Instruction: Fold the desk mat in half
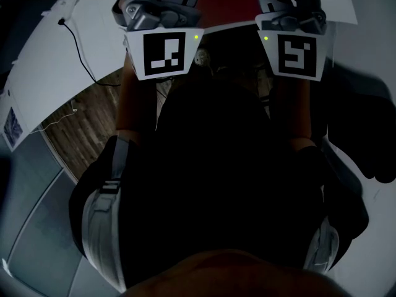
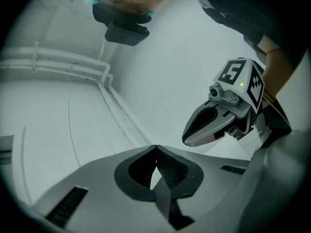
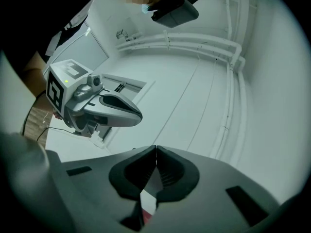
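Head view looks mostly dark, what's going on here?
A person holds the left gripper and right gripper side by side in the air. Both are shut with nothing between the jaws. No desk mat shows in any view; the gripper views face a white wall with pipes. Folding isn't visibly under way.

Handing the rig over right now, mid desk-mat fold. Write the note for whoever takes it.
Left gripper: jaws shut tip to tip, nothing between them.
Right gripper: shut, empty too.
Both are held side by side, aimed at a white wall.
Desk mat: in no view for sure; a red patch beyond the grippers may be it, cannot tell.
Done: no fold shows.
Left: find the mat, grip an edge, fold it in half.
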Demonstrator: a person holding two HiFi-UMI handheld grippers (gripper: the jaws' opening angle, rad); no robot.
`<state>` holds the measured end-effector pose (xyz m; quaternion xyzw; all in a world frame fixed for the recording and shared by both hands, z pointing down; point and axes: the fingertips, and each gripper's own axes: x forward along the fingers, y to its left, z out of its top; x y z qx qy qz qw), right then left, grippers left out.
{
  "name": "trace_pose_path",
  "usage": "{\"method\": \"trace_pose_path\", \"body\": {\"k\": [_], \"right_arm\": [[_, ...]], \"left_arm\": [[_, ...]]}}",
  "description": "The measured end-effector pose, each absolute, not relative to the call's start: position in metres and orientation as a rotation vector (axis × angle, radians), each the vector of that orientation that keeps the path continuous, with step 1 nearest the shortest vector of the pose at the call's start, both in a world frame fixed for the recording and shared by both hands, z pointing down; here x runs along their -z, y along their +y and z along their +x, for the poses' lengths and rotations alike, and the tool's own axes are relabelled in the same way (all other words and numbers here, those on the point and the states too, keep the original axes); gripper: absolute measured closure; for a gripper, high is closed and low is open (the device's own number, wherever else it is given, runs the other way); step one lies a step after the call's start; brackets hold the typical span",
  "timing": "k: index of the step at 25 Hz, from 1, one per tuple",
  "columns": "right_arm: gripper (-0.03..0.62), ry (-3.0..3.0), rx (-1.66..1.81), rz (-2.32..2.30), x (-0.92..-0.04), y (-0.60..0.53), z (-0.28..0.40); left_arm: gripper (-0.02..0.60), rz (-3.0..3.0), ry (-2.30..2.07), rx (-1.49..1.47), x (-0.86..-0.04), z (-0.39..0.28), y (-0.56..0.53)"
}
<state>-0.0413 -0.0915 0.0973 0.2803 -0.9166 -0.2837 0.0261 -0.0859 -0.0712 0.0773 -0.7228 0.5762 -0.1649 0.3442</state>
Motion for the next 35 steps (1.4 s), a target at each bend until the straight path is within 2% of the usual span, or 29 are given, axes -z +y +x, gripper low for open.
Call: {"method": "trace_pose_path", "body": {"k": [10,35], "right_arm": [[0.565,-2.785,0.831,0.955,-0.104,-0.098,-0.074],[0.565,-2.782,0.766,0.94,-0.115,-0.13,-0.087]], "left_arm": [[0.574,-1.959,1.43,0.386,-0.09,-0.118,-0.088],[0.574,-2.033,1.462,0.349,-0.105,-0.13,-0.123]]}}
